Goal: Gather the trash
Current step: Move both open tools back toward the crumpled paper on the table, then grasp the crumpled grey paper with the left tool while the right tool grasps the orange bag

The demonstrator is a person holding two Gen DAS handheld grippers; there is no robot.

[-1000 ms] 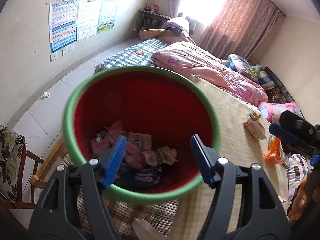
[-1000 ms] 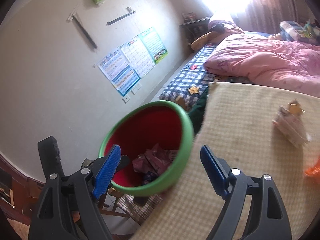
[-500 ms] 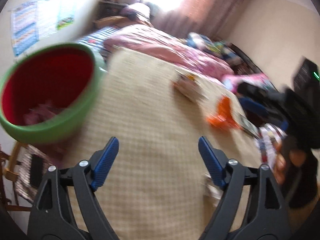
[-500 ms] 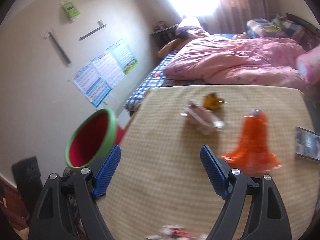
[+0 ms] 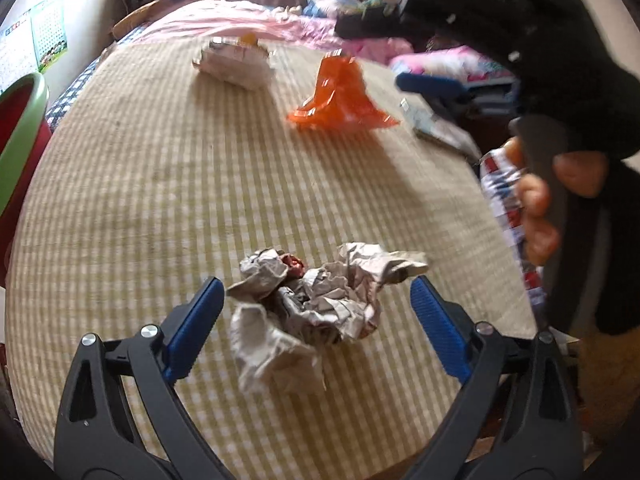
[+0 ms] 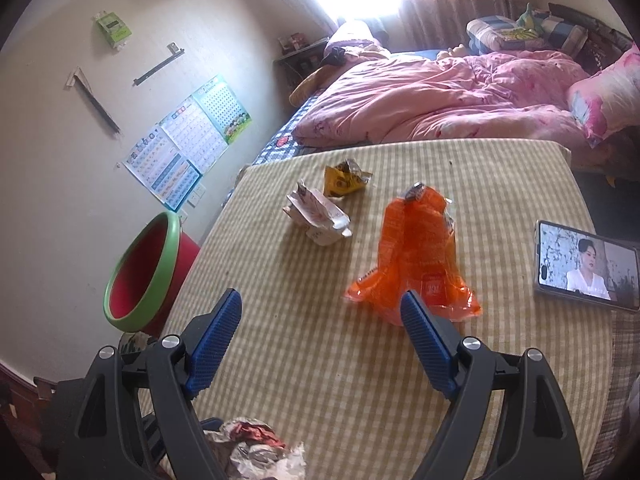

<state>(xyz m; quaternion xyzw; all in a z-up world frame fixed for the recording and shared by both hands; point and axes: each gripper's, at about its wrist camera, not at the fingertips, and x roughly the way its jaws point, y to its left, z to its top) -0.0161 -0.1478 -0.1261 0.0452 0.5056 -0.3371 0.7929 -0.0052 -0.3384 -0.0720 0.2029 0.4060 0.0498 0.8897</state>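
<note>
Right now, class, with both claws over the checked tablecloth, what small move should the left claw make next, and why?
Probably lower the left claw a little and close it on the crumpled paper. Its jaws have just been opening and now stand wide on either side of the wad, not yet pressing it. The red bin waits off the table's edge.

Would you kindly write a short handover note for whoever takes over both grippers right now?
Left gripper: jaws have just been opening, now wide around the crumpled paper wad, not pinching it.
Right gripper: open, empty, beside the orange wrapper.
Bin: off the table's left edge.
Left: wad, orange wrapper, white wrapper, yellow wrapper. Leave the phone.
</note>
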